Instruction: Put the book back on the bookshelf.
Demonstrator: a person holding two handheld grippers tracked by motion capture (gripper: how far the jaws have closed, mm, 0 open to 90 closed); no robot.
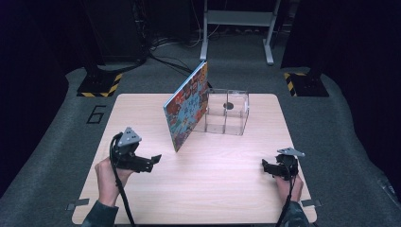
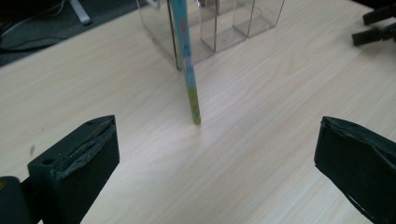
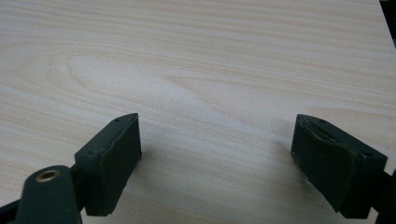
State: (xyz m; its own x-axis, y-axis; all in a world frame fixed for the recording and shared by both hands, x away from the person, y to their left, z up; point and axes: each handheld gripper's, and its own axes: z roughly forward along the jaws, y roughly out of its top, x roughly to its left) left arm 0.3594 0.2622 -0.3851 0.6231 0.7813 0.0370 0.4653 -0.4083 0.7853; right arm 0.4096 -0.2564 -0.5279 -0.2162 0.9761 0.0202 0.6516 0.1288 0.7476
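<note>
1. Two grippers, left gripper (image 1: 152, 161) and right gripper (image 1: 265, 166), rest on the pale wooden surface (image 1: 213, 189), both with jaws spread wide, holding nothing.
2. Colourful picture book (image 1: 187, 106) stands tilted against the clear plastic divided box (image 1: 227, 112).

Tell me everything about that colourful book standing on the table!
The book is thin and flat, with a busy cover of red, blue, orange and yellow pictures. It stands on its edge on the wooden table, tilted back and leaning against the side of a clear plastic box with compartments. In the left gripper view its narrow edge looks blue-green. Neither gripper touches it.
</note>
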